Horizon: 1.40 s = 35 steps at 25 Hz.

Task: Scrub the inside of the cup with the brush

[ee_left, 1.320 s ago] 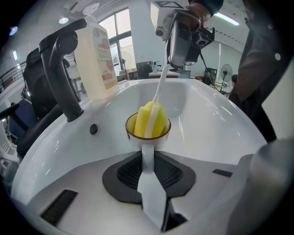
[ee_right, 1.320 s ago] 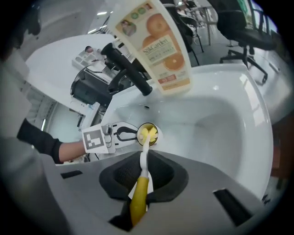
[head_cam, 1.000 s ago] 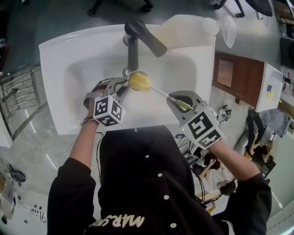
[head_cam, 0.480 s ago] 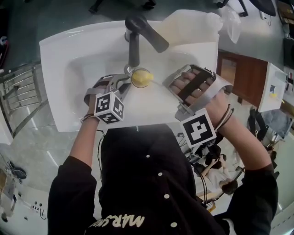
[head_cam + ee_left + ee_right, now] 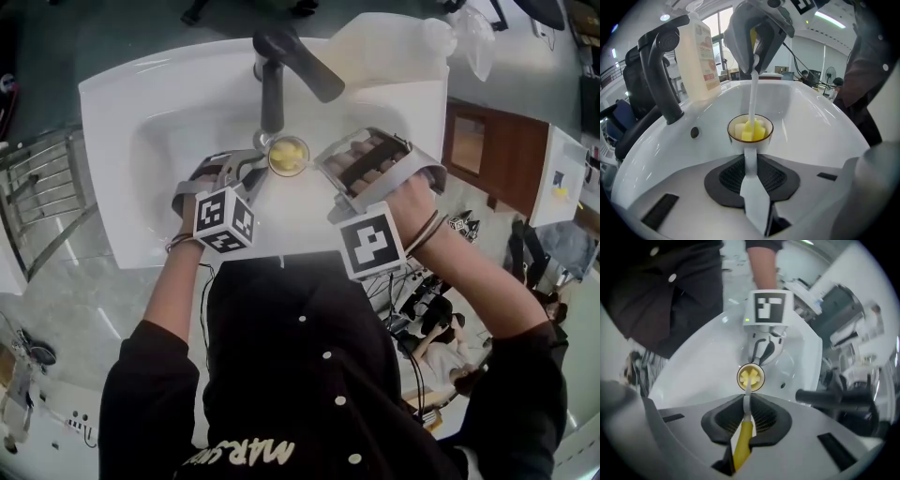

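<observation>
Both tools are clamped. Left tool (image 5: 750,161) pinches the cup (image 5: 733,138) by its handle, upright in the white sink (image 5: 169,112) near its back edge, beside the faucet (image 5: 272,89). Right tool (image 5: 746,411) pinches the brush (image 5: 743,441), whose yellow sponge head sits inside the cup.

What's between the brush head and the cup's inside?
Nothing visible. The yellow sponge-headed brush in the right claw already has its head inside the small white brown-rimmed cup, which the left claw holds by its handle.
</observation>
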Available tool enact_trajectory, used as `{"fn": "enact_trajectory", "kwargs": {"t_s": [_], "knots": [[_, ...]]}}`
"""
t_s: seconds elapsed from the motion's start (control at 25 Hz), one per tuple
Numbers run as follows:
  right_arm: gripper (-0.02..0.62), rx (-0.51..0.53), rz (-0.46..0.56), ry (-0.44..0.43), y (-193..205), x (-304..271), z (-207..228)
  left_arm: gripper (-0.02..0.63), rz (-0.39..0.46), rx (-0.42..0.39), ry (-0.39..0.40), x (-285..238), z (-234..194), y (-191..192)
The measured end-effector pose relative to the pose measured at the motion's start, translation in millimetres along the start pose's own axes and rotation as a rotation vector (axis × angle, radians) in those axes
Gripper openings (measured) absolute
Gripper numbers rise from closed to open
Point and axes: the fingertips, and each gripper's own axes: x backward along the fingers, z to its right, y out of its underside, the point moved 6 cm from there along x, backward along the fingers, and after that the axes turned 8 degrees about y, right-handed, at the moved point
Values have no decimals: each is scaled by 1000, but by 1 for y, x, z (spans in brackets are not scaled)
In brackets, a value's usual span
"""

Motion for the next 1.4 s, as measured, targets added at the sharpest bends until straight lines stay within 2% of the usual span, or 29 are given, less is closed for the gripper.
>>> {"fn": "enact_trajectory", "kwargs": {"t_s": [0.24,0.6,0.76,0.84,0.92,1.12,1.32,1.4], "knots": [[49,-764,10,-154,29,-4,-4,91,-1,-4,-15,0,3,-1],[52,-1713,125,-288,49,-8,-40,89,-4,8,-39,-1,7,0],[52,-2064,168,-337,51,-8,-49,89,-6,3,-39,-2,5,2],[52,-2164,189,-360,51,-8,-52,89,-5,4,-39,-2,5,3],[52,-2197,202,-368,53,-7,-54,89,-5,4,-35,-2,5,3],[51,-2130,197,-344,50,-1,-53,89,-17,1,-18,-4,5,4],[49,-2132,215,-342,49,10,-55,89,-30,-2,-18,-3,5,4],[48,-2099,223,-327,49,18,-55,89,-30,3,-16,-3,4,4]]}}
